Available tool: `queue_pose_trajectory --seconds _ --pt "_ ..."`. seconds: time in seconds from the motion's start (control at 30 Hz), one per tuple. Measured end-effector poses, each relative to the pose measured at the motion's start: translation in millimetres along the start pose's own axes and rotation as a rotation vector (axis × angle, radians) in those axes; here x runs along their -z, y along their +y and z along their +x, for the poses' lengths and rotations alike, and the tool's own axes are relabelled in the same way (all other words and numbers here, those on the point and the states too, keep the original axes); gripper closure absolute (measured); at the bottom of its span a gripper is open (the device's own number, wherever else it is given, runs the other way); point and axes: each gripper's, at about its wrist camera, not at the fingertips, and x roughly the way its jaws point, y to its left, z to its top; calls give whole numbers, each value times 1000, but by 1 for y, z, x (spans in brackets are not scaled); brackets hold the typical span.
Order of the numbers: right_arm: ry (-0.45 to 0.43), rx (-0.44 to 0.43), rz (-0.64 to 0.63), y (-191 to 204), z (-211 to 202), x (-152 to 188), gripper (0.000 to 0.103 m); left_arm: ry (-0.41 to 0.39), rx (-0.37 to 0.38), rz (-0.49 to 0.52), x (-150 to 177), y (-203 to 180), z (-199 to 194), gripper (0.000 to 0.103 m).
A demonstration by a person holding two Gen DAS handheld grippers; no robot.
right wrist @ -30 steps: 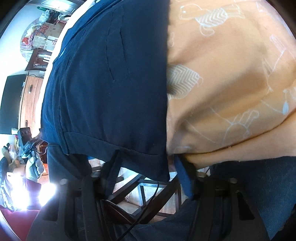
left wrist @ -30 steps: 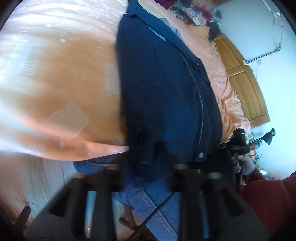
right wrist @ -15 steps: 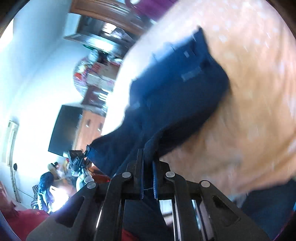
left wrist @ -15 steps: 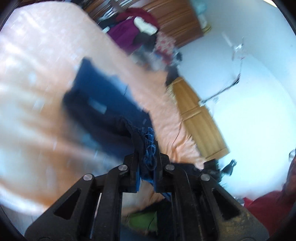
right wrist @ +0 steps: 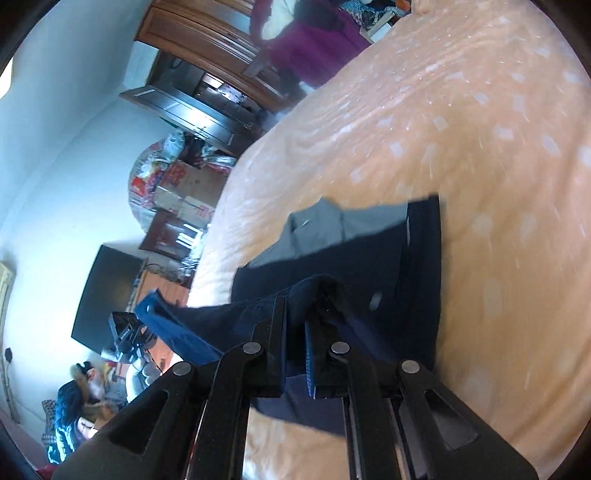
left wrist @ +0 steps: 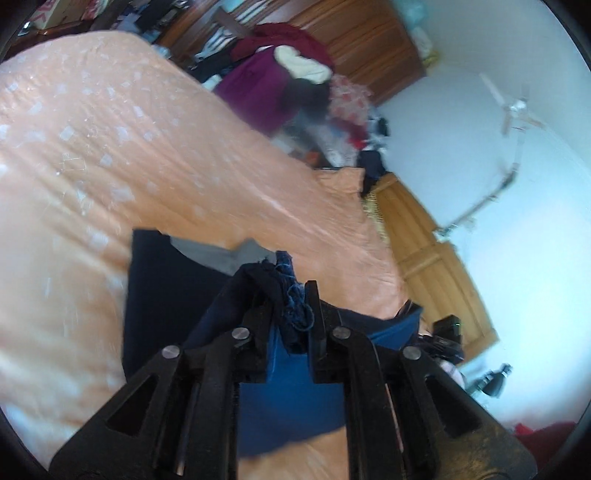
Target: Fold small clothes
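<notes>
A dark navy garment (left wrist: 166, 295) lies on the orange bed cover (left wrist: 110, 147), with a grey inner lining (left wrist: 210, 253) showing at its far end. My left gripper (left wrist: 291, 295) is shut on a bunched corner of the garment, with frayed blue threads between the jaws. My right gripper (right wrist: 295, 306) is shut on another edge of the same garment (right wrist: 369, 266). The held edge hangs lifted between the two grippers, folded over the part that lies flat.
The orange bed cover with white marks (right wrist: 461, 129) spreads ahead. A pile of purple and red clothes (left wrist: 280, 85) lies past the bed's far end by a wooden wardrobe (left wrist: 362, 33). A black TV (right wrist: 107, 291) stands at the left wall.
Both grippers closed on the garment's near edge and lifted it up and forward over the bed. The garment, which lay spread flat and hanging over the bed edge, now folds over itself.
</notes>
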Motion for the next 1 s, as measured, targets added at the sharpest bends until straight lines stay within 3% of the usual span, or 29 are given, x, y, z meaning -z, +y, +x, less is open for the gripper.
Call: queue_pose_trajectory --seconds 0.07,0.1,0.13,0.17,0.2,0.27,0.33,0.4,0.47,0.6,0.7,0.8,1.0 --pt "14 25 -4 -20 30 -33 92 22 -66 -16 -12 31 35 87" --pt "25 34 -9 -33 49 -46 90 41 -95 -32 -14 49 47 78" --pt "42 35 -11 -42 62 -54 86 77 -148 -51 -15 68 64 73" --pt "80 61 -1 -59 86 -63 80 144 -249 -67 -9 93 89 60" --pt "98 99 7 -73 100 -66 66 187 -297 -80 -3 108 101 49" --pt "140 213 25 -103 130 -68 61 185 -282 -127 8 126 106 49" --pt "154 202 63 -118 138 -63 53 125 -224 -133 7 118 90 39" --pt "134 173 37 -114 133 -57 46 48 -198 -105 6 102 65 17" --pt "113 187 -8 -107 127 -53 45 9 -195 -56 8 85 47 16" --pt "88 266 -109 -87 123 -46 49 48 -205 51 28 60 33 16" --pt "103 307 -161 -76 131 -39 49 108 -207 53 50 66 29 15" --pt "142 377 -171 -81 144 -30 51 173 -267 44 70 81 33 15" --pt "65 482 -291 -62 127 -23 48 116 -241 6 88 82 14 15"
